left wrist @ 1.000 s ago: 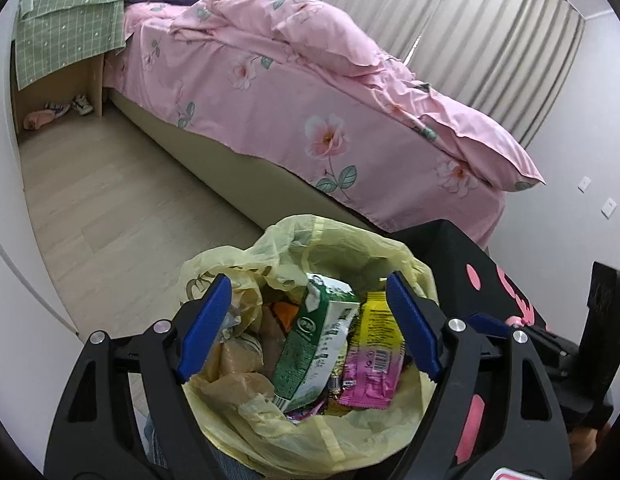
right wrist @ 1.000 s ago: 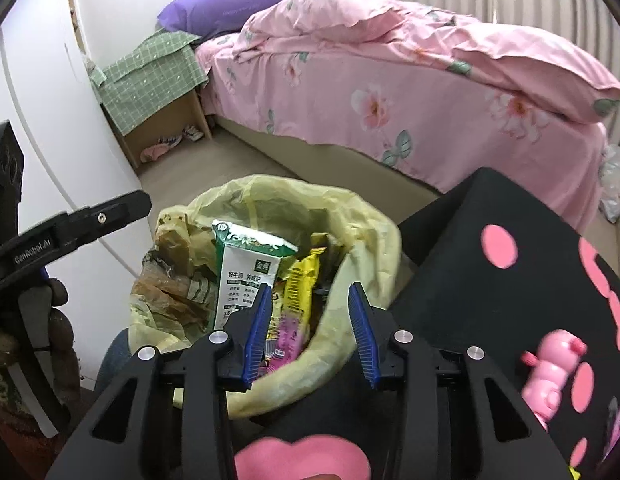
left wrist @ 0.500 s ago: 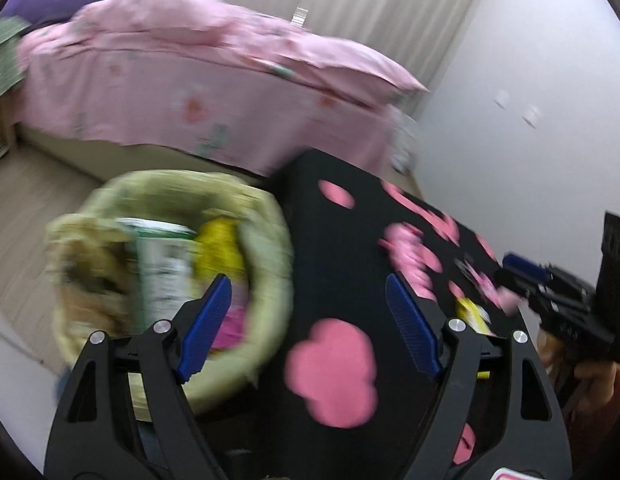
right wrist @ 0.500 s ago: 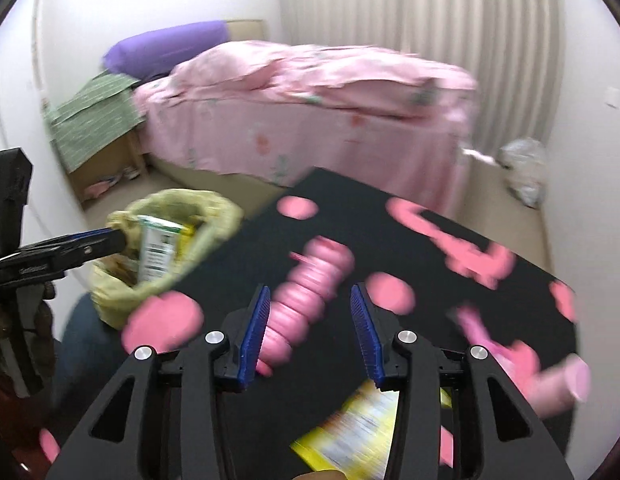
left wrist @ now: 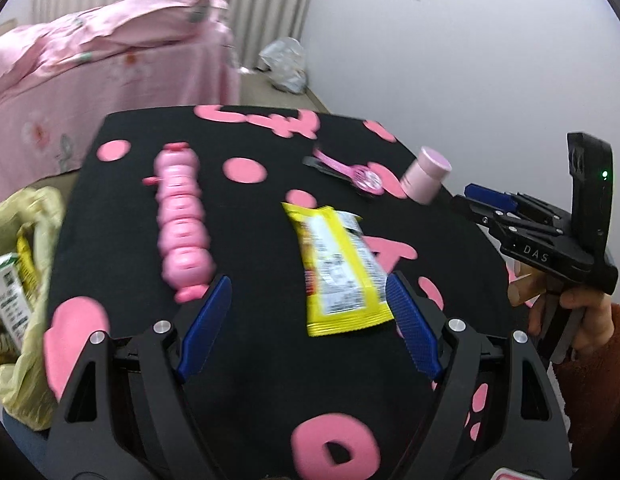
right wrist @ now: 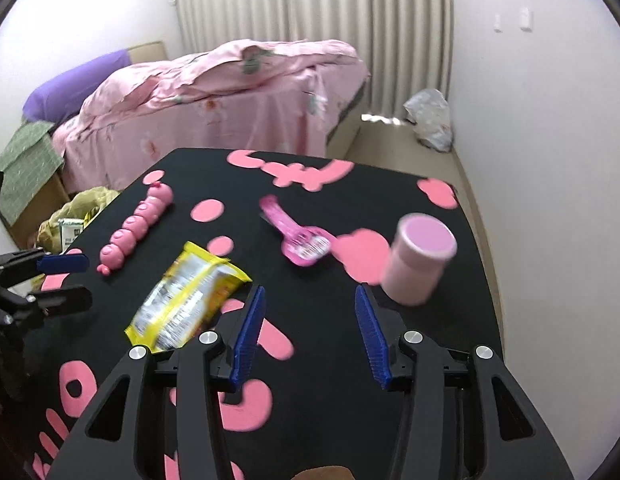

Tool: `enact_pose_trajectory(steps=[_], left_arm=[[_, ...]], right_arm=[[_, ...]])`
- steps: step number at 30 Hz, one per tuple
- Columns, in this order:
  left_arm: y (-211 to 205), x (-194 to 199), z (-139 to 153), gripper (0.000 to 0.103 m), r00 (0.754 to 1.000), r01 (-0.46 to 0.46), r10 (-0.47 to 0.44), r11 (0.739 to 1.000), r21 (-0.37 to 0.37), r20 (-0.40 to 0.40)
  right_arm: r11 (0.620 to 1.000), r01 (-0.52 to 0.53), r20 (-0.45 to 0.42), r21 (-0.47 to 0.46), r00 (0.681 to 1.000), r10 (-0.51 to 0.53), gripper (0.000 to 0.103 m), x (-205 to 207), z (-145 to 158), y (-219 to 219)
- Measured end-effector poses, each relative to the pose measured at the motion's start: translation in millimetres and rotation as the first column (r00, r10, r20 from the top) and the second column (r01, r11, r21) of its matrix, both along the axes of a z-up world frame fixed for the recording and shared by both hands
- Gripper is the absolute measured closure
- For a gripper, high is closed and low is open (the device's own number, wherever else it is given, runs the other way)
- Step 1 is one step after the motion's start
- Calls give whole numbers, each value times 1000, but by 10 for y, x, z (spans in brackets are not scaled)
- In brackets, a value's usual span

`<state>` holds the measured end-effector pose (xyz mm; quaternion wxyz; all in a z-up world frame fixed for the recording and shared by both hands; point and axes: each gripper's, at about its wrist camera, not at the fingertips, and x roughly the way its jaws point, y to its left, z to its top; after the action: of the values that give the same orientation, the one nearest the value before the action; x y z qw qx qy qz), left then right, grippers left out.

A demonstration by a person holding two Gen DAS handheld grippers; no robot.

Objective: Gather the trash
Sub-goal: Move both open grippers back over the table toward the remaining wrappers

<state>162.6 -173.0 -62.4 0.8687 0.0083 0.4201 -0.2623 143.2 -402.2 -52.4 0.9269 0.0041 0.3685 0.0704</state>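
Observation:
A yellow snack wrapper [left wrist: 337,268] lies flat on the black table with pink shapes [left wrist: 270,360]; it also shows in the right wrist view [right wrist: 186,296]. My left gripper [left wrist: 308,320] is open and empty, hovering just short of the wrapper's near end. My right gripper [right wrist: 310,324] is open and empty over the table, right of the wrapper. The yellow trash bag [left wrist: 18,280], holding a green-white carton and wrappers, sits off the table's left edge; it also shows in the right wrist view [right wrist: 76,220].
On the table are a pink caterpillar toy [left wrist: 182,224], a pink toy watch [left wrist: 349,172] and a pink cup [right wrist: 419,260]. A bed with pink bedding [right wrist: 230,100] stands behind. A crumpled white bag [right wrist: 429,118] lies by the curtain.
Both grippers have swung right from over the trash bag to over the table. The wrapper and toys have come into view. Both stay open.

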Motion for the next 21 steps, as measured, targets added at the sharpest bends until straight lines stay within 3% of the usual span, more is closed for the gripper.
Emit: enact_pose_trajectory(steps=[6,10,12,14,17,21], left_arm=[[-419,87,-118,28,999,45,-45,996,79,-1],[-586,190,-295,28,999,32,-30,982,185,-17],[-542,212,-331,28,1000,14,-11,979,204,-17],[-430,228,-349,28,999,-30,33,978,205,-13],[-212,236,-334,28,996,-86,90,979,183,-12],[42,216,-288,28,995,-79,83,994,77,-54]], right_arm=[[999,33,-7,26,999,-33,58,-129,-168,-212],[999,34,-1,31,999,-34,58,-161,-201,-275],[999,12,19,37,1000,-13,56,-147,-168,-271],[999,-31,43,29,999,29,46,-84,-123,-192],[996,-94,29,10,995,93,46,116,-119,-6],[990,-137,28,-20,990,138,46,464,-149,251]])
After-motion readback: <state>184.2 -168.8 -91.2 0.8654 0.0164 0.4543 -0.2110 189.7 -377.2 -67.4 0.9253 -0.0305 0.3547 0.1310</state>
